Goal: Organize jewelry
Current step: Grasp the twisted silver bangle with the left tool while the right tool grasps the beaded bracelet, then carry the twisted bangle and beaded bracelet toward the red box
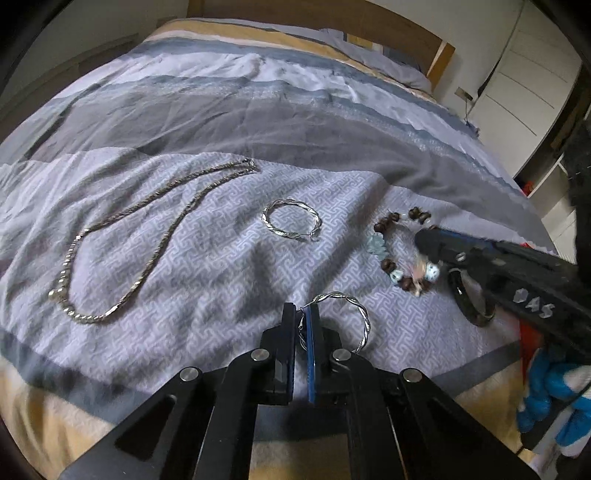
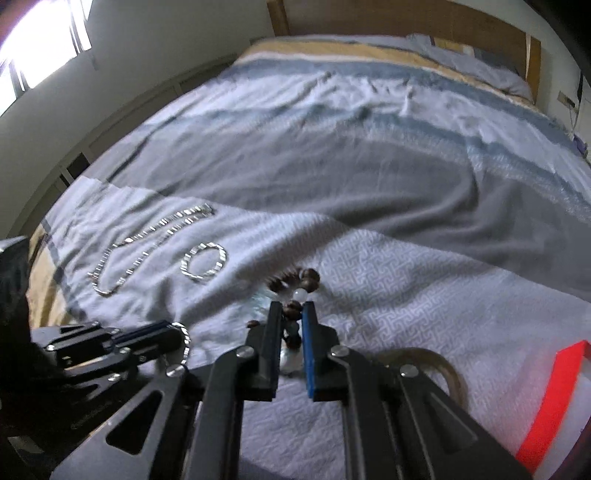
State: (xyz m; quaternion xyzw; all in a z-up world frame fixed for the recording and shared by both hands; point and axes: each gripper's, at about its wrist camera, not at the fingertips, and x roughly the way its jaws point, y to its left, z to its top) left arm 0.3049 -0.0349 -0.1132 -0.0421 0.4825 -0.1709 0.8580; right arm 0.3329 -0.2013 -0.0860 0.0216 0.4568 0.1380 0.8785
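Observation:
On the bedspread (image 1: 229, 266) lie a silver chain necklace (image 1: 147, 236), a twisted silver hoop (image 1: 291, 220) and a brown-and-pale bead bracelet (image 1: 400, 251). My left gripper (image 1: 301, 314) is shut on a second twisted silver hoop (image 1: 354, 314) near the bed's front edge. My right gripper (image 2: 291, 308) is shut on the bead bracelet (image 2: 301, 280); in the left wrist view its fingers (image 1: 436, 240) sit on the bracelet's right side. The necklace (image 2: 147, 240) and the loose hoop (image 2: 204, 262) lie at the left in the right wrist view.
A dark bangle (image 1: 469, 302) lies under the right gripper, also seen as a brownish ring (image 2: 439, 369). A red object (image 2: 554, 398) sits at the right. Wooden headboard (image 2: 388, 18) at the far end, white wardrobe (image 1: 524, 74) to the right.

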